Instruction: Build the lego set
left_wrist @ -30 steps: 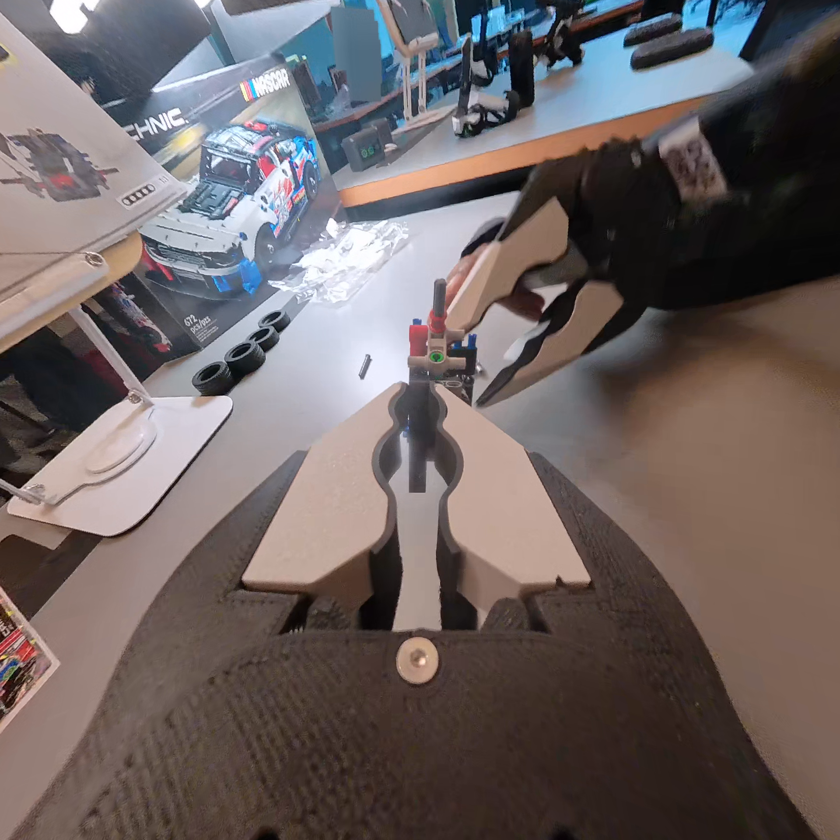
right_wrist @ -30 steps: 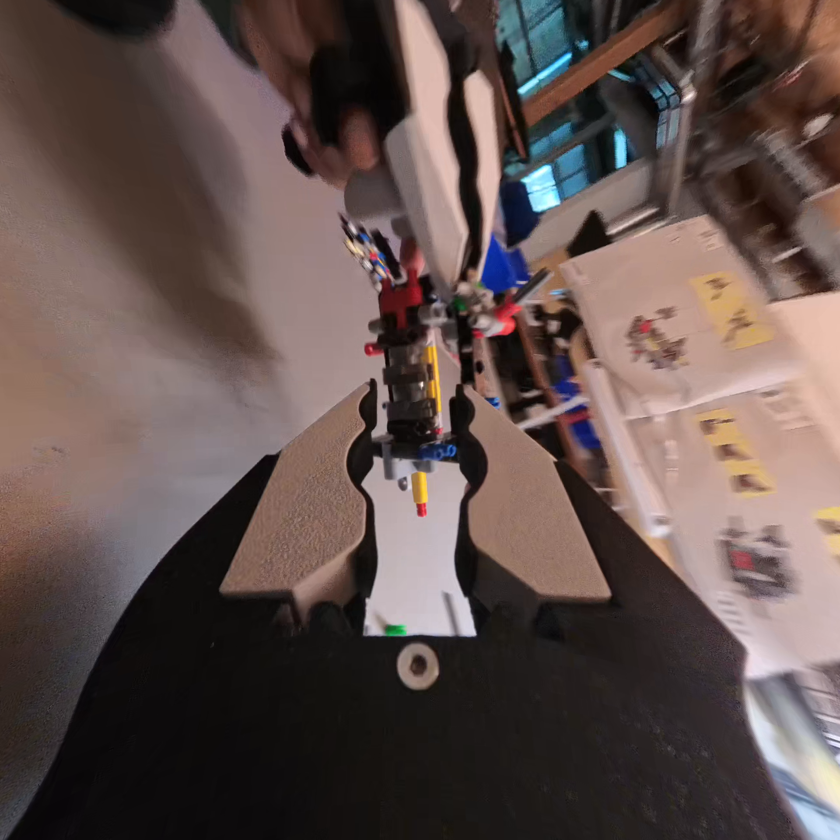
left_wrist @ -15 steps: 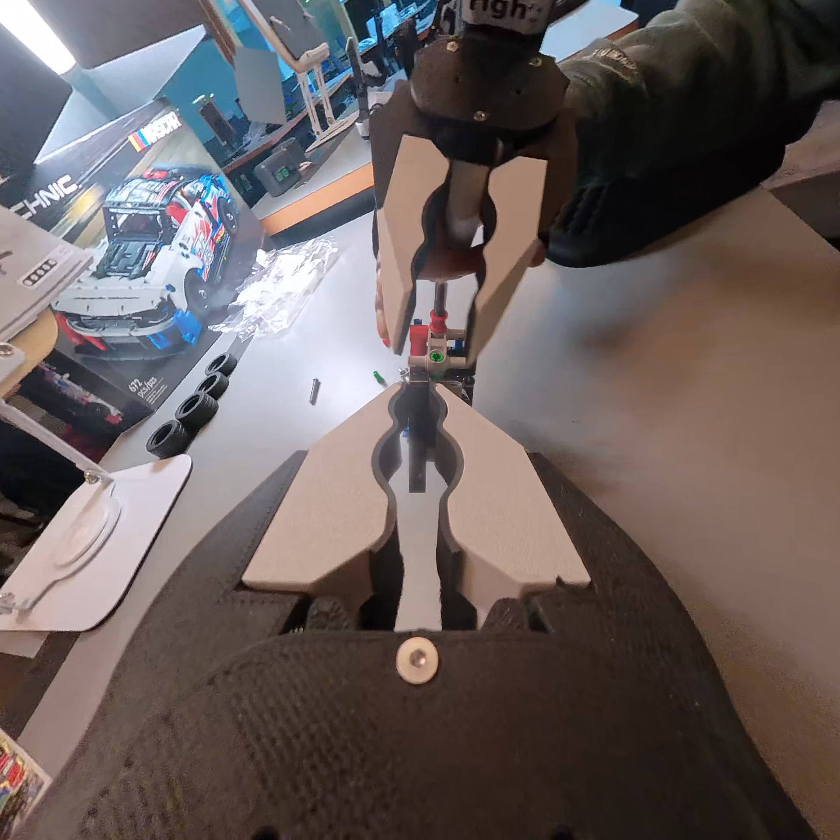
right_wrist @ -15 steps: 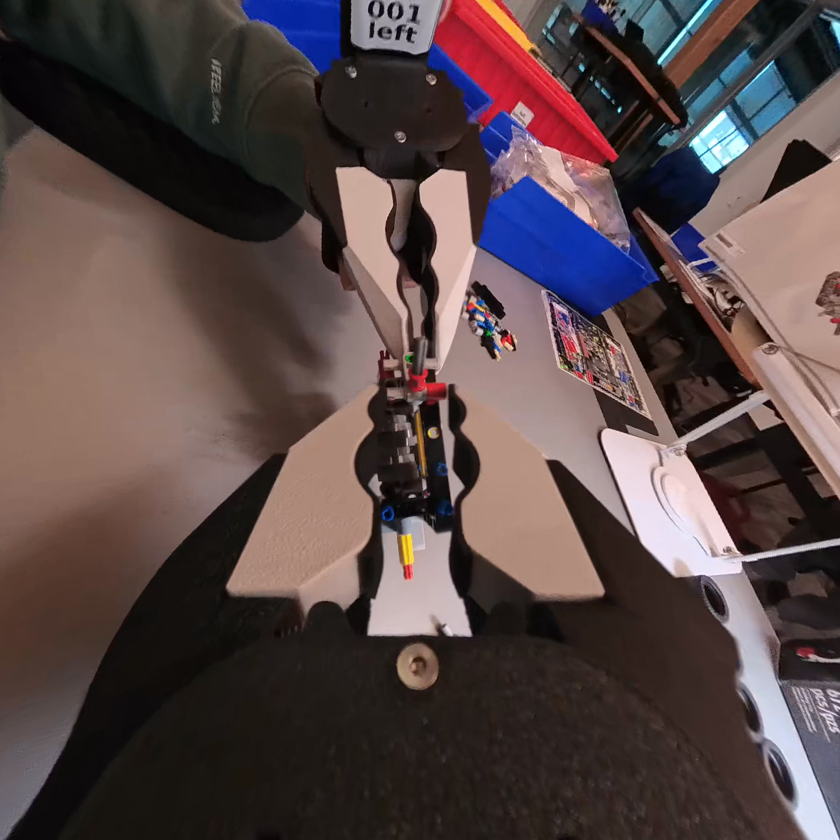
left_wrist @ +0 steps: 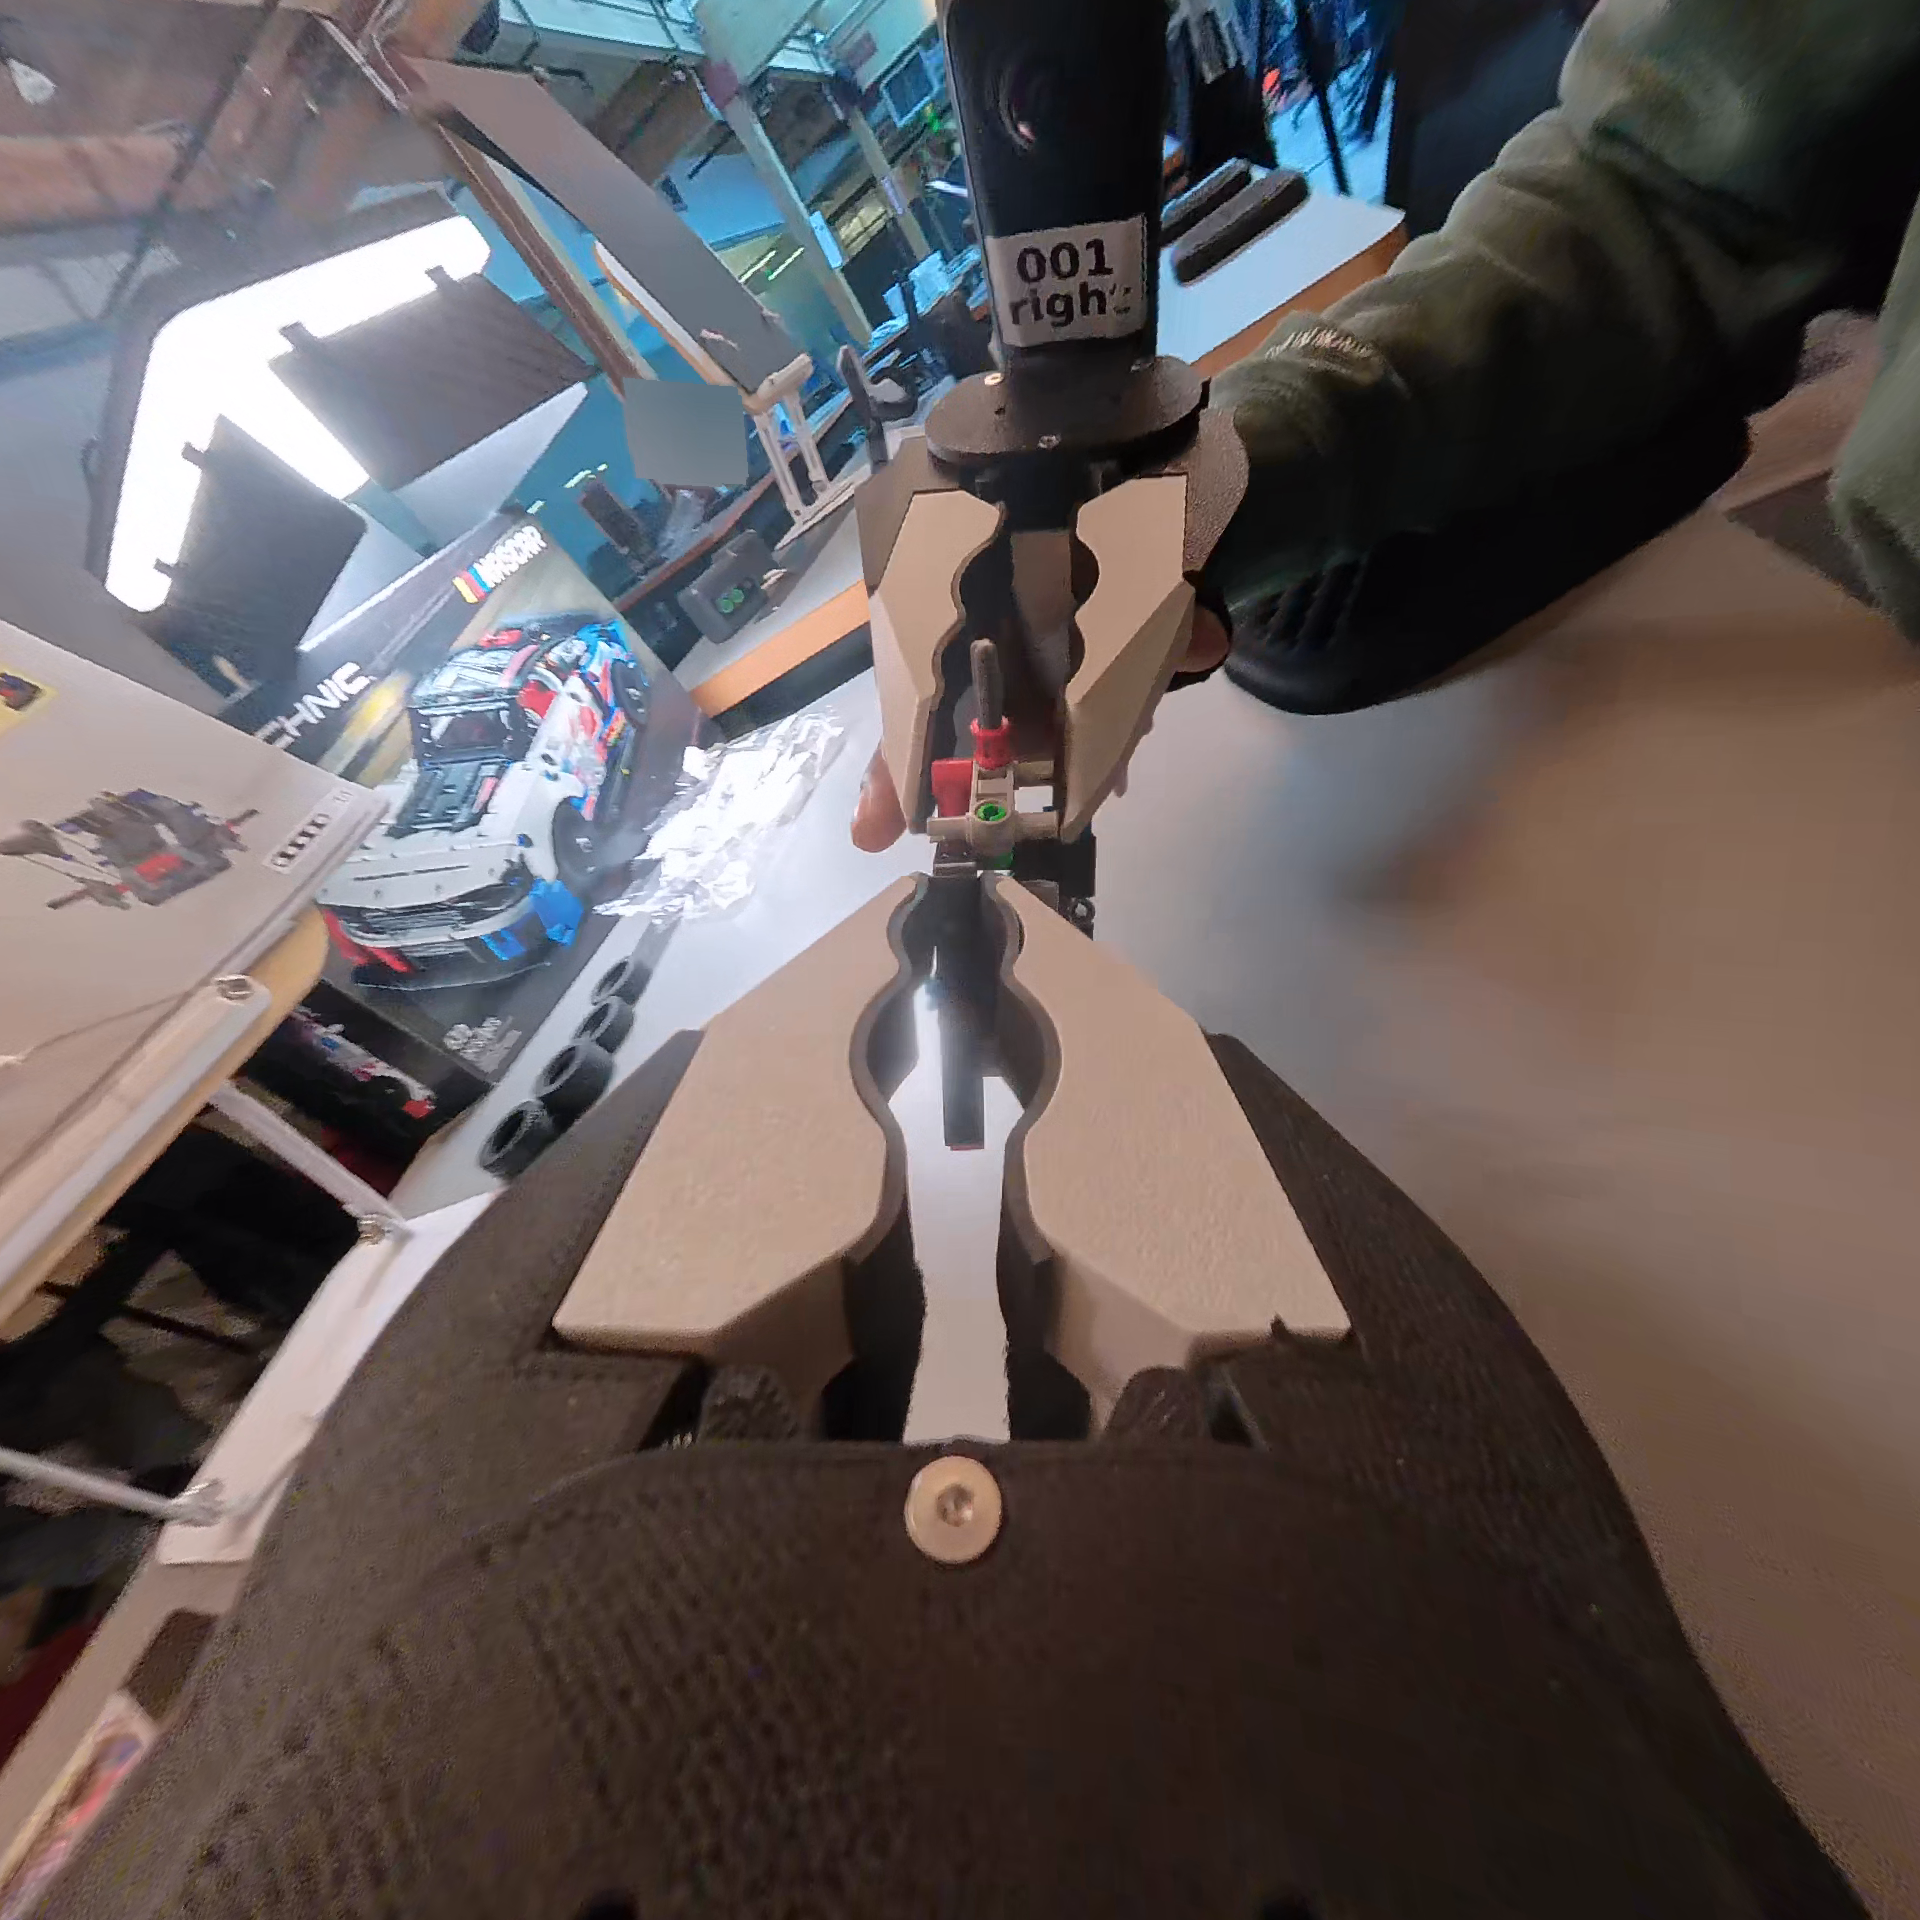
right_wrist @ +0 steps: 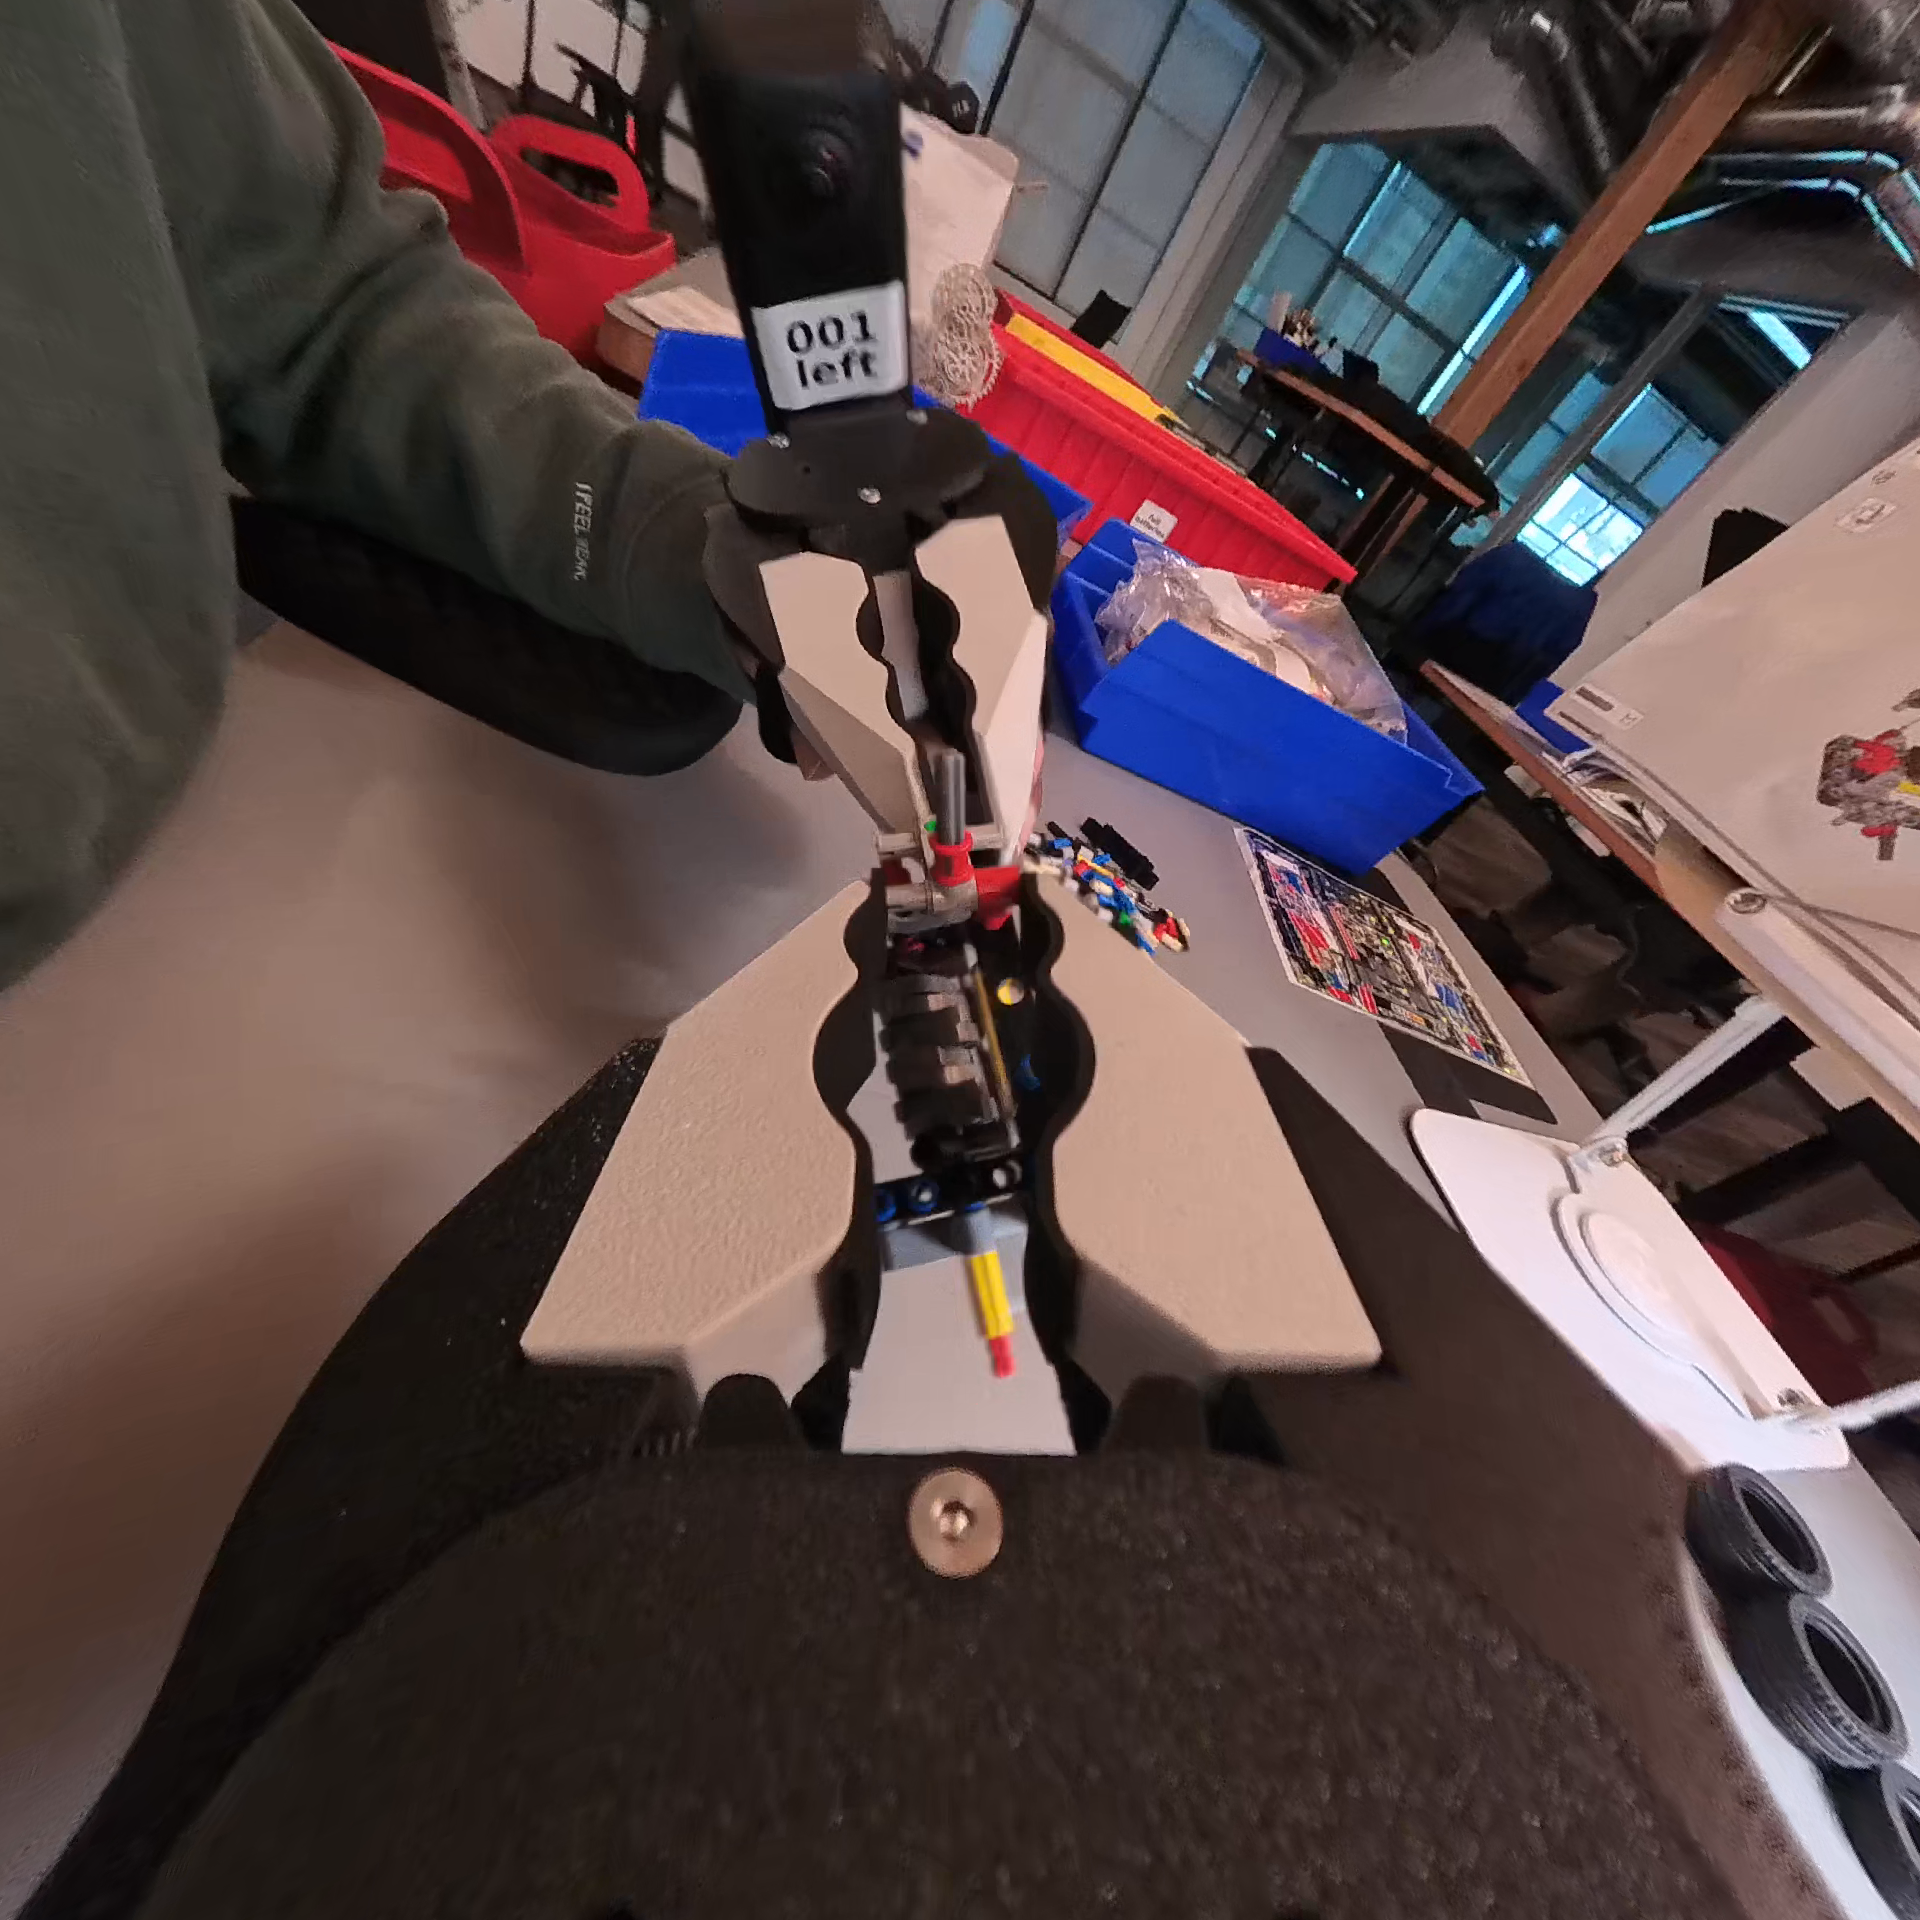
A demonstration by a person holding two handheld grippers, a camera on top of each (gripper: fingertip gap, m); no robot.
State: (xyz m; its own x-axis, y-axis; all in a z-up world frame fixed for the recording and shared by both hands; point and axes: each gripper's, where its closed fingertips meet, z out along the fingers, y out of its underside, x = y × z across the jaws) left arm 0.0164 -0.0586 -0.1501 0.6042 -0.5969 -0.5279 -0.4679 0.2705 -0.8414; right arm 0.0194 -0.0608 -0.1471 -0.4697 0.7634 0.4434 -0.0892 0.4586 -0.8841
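A small lego assembly (right_wrist: 951, 1049) of black, grey and red parts, with a yellow axle (right_wrist: 989, 1299) at one end, is held in the air between both grippers. My right gripper (right_wrist: 951, 902) is shut on its black body. My left gripper (left_wrist: 962, 888) is shut on a black beam (left_wrist: 961, 1039) at the assembly's other end. The two grippers face each other tip to tip. In the left wrist view the right gripper (left_wrist: 997, 821) stands behind the grey connector (left_wrist: 987, 816) and the dark axle (left_wrist: 983, 675). In the right wrist view the left gripper (right_wrist: 951, 821) is opposite.
The set's box (left_wrist: 499, 790), several black tyres (left_wrist: 571, 1070), a crumpled plastic bag (left_wrist: 738, 821) and an instruction booklet on a stand (left_wrist: 135, 831) lie to the left. A blue bin (right_wrist: 1247, 717), loose pieces (right_wrist: 1101, 883), a sticker sheet (right_wrist: 1371, 956) and the stand's base (right_wrist: 1621, 1247) are on the grey table. The grippers are tip to tip, or close to it.
The right gripper swung round from the side to face the left gripper head-on and its jaws closed in on the assembly. Both grippers tilted upward with the assembly.
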